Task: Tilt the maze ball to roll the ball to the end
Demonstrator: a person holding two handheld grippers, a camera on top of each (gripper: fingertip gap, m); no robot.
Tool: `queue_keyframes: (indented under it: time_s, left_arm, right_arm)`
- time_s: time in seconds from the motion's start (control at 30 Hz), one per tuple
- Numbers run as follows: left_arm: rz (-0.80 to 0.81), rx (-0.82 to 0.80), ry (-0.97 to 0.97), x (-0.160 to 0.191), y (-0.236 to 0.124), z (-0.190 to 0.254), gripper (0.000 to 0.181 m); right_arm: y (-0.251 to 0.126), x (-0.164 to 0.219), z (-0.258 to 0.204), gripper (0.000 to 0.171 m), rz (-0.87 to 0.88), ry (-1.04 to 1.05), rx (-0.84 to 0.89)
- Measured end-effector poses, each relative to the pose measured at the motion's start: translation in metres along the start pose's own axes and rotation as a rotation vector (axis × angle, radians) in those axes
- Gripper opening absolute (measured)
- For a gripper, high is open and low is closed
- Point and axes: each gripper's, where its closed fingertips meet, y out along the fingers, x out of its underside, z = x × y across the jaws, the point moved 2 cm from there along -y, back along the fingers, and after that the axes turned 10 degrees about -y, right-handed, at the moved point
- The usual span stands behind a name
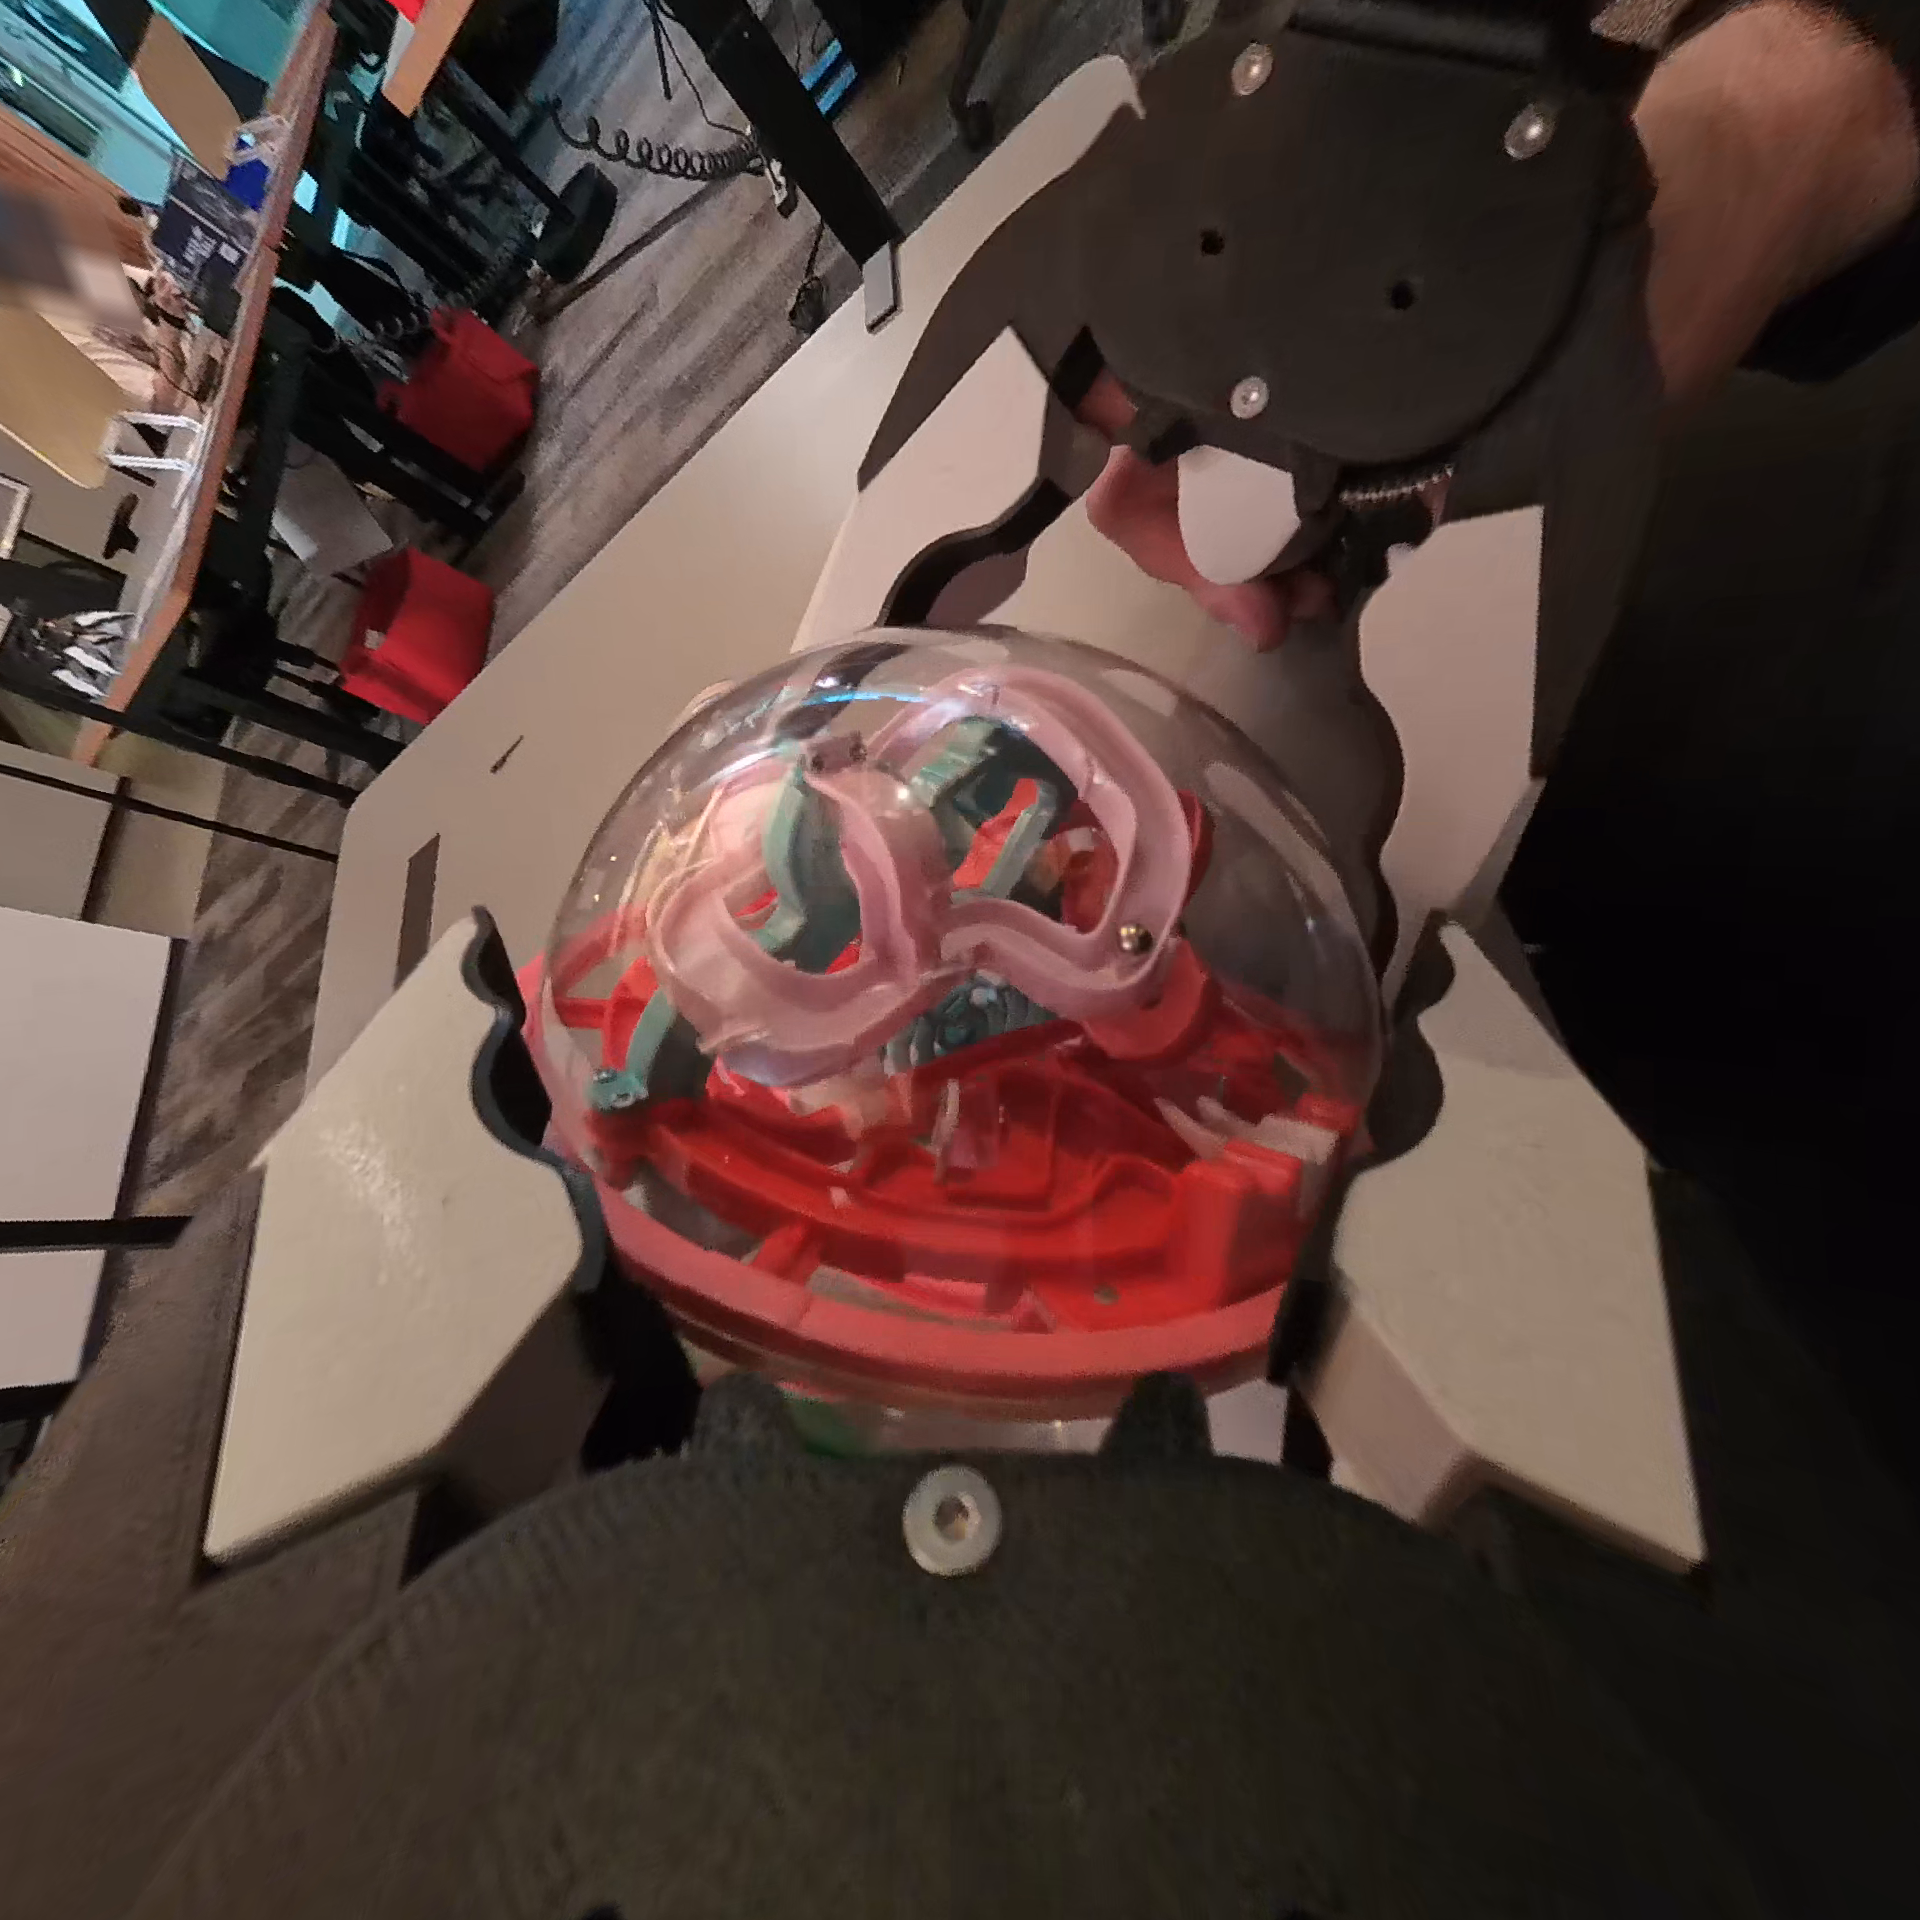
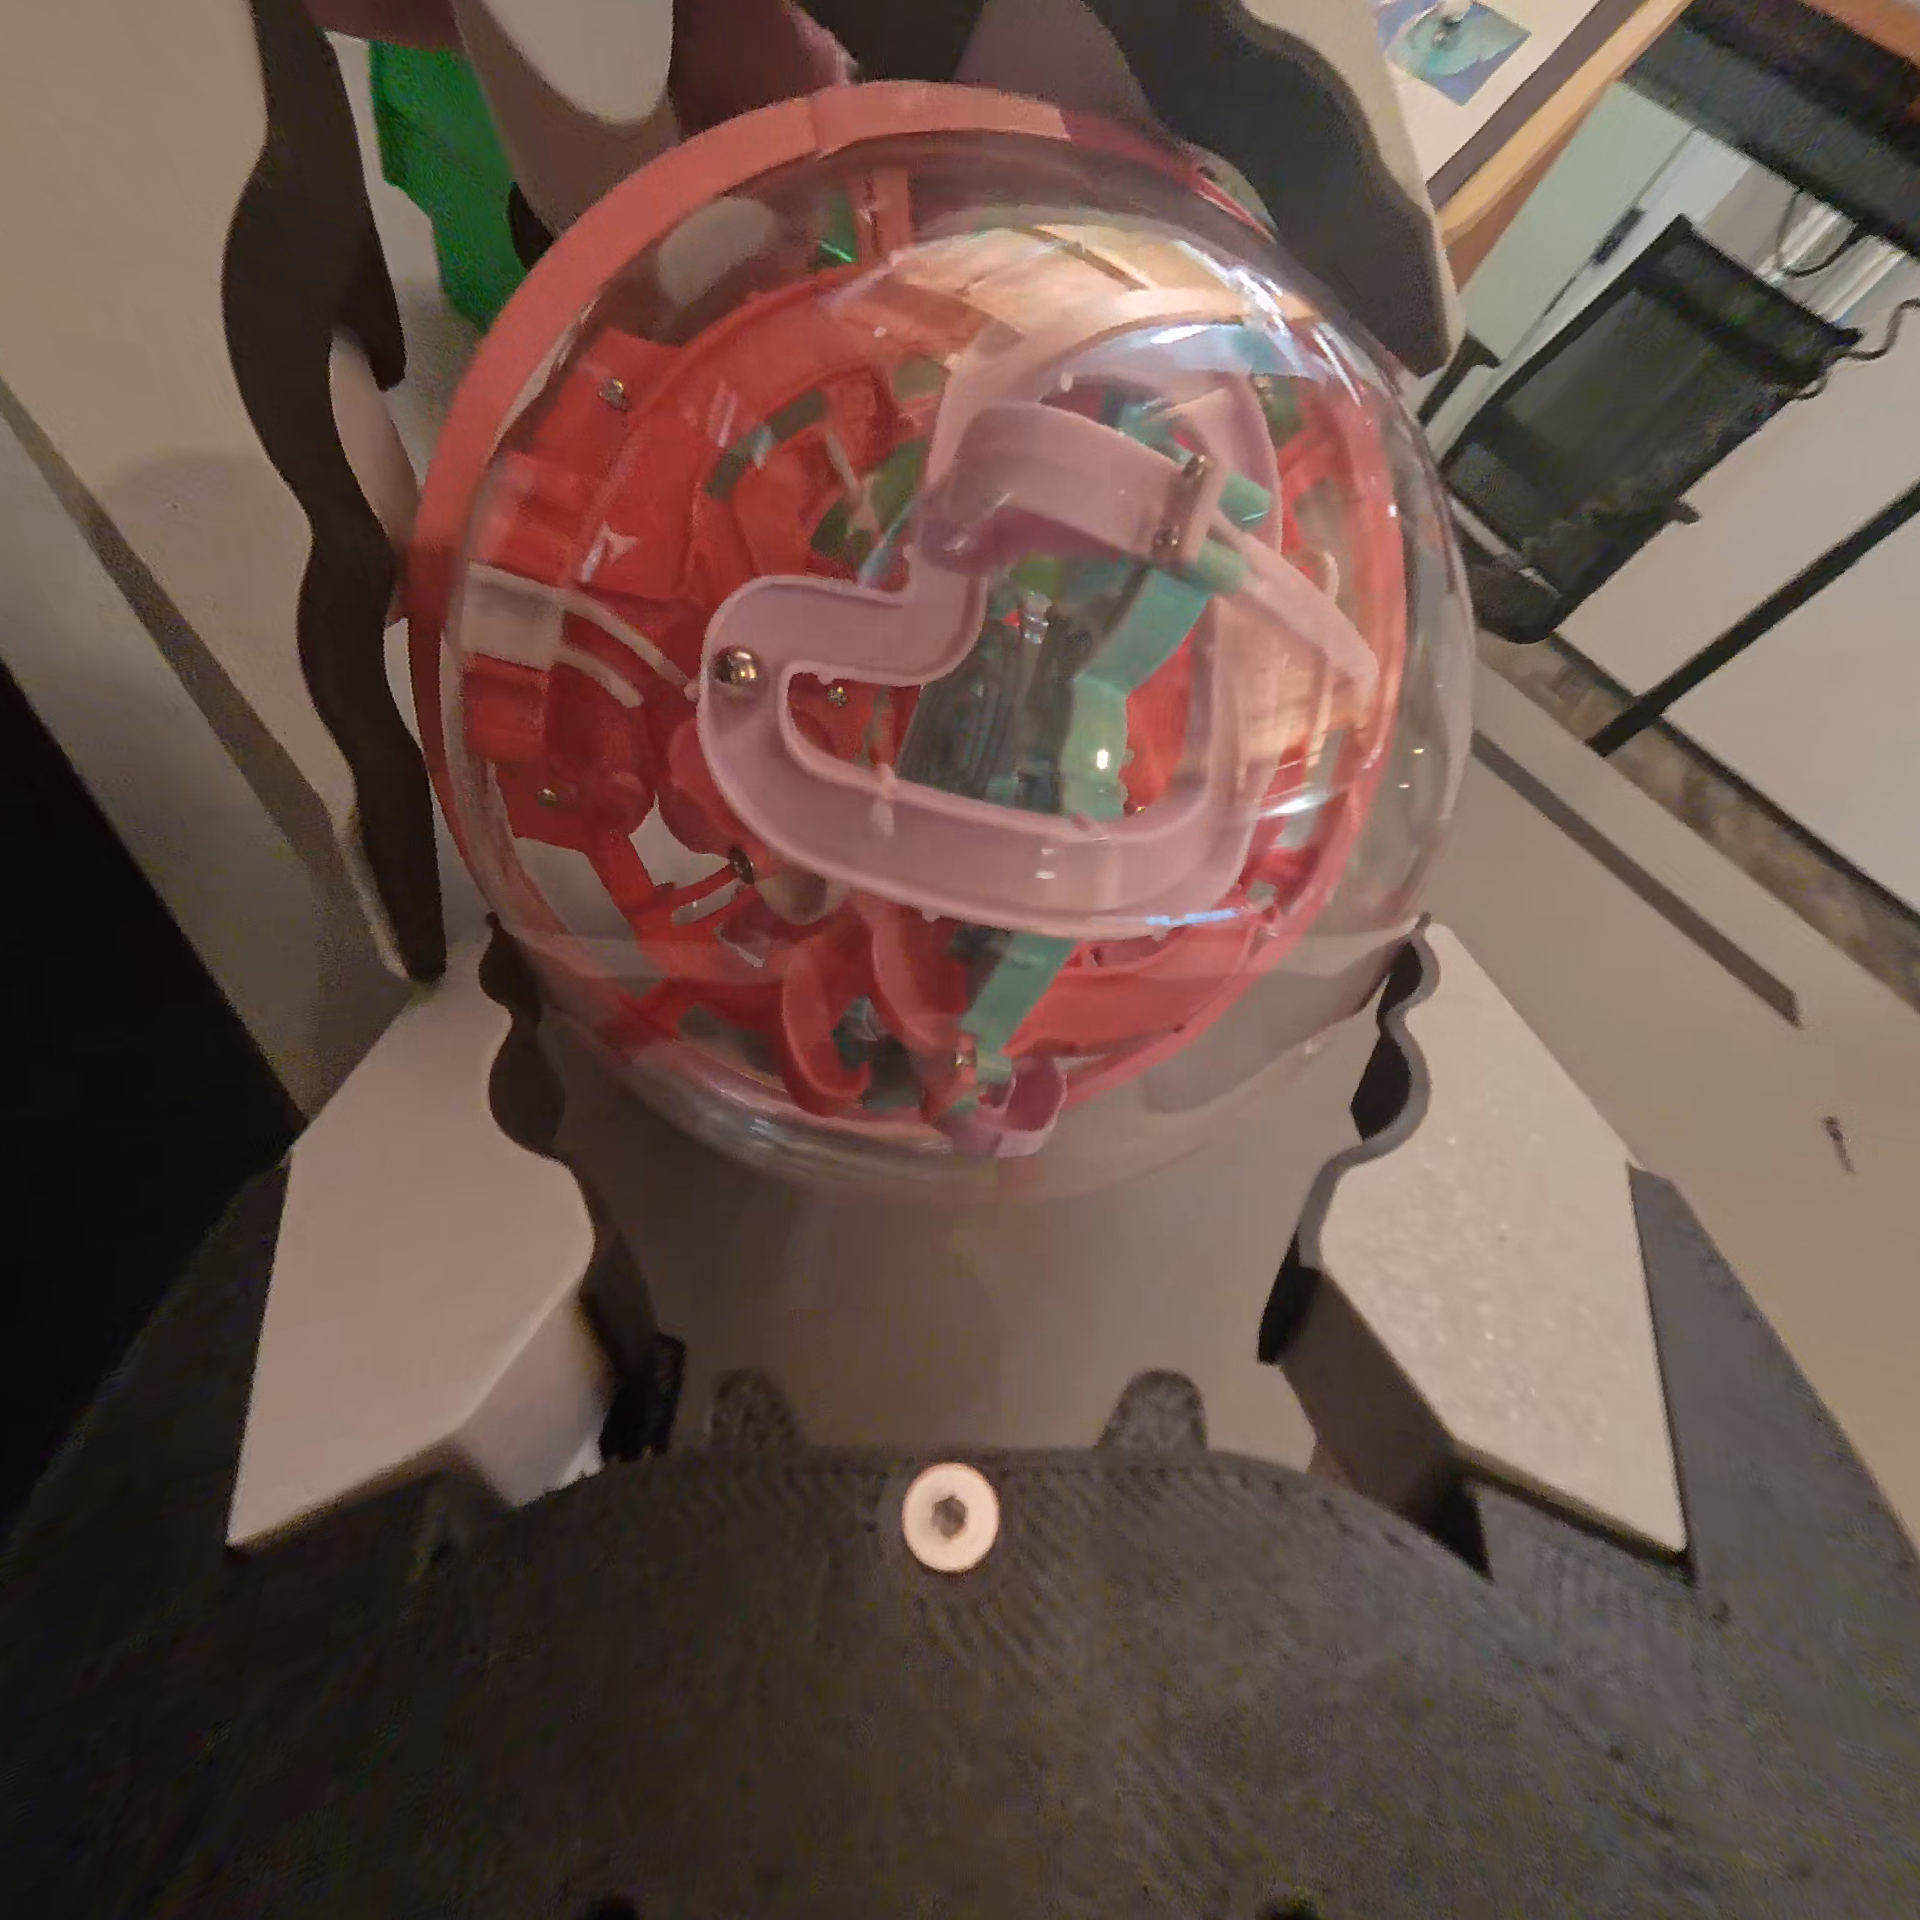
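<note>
The maze ball (image 1: 966,1039) is a clear sphere with red, pink and teal tracks inside. Both grippers hold it above a white table. My left gripper (image 1: 961,935) is shut on its sides, fingers left and right of it. The right gripper's fingers (image 1: 966,416) close on it from the far side. In the right wrist view my right gripper (image 2: 956,966) clamps the lower part of the maze ball (image 2: 935,623), and the left gripper's fingers (image 2: 322,468) reach in from above. A small steel ball (image 2: 738,665) sits on the pink track; it also shows in the left wrist view (image 1: 1130,937).
A person's hand (image 1: 1766,208) holds the right gripper. The white table (image 1: 727,520) lies below. Red bins (image 1: 457,384) stand under a wood-edged desk at the far left. A green object (image 2: 447,177) sits behind the ball. A black mesh item (image 2: 1642,416) stands to the right.
</note>
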Motion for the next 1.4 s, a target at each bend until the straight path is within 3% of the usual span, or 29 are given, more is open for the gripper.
queue_keyframes:
  time_s: [0.27,0.53,0.8,0.97,1.1,1.4]
  left_arm:
    - [0.047,-0.042,0.061,0.005,0.0,-0.004,0.156]
    - [0.034,-0.025,0.051,0.005,-0.001,-0.009,0.15]
    - [0.05,0.011,-0.128,0.005,-0.024,-0.016,0.134]
    - [0.061,-0.033,-0.25,0.011,-0.043,-0.031,0.138]
    - [0.007,0.027,-0.379,0.031,-0.027,-0.024,0.139]
    - [0.004,-0.011,-0.338,0.023,-0.012,-0.029,0.143]
  right_arm:
    - [0.004,-0.002,0.003,0.154,-0.034,-0.116,0.154]
    - [0.007,0.0,0.006,0.155,-0.046,-0.109,0.17]
    - [0.01,0.0,0.007,0.153,-0.05,-0.101,0.151]
    - [0.012,0.001,0.008,0.152,-0.052,-0.09,0.139]
    - [0.014,0.0,0.007,0.152,-0.046,-0.093,0.131]
    - [0.014,0.006,0.014,0.15,-0.071,-0.038,0.129]
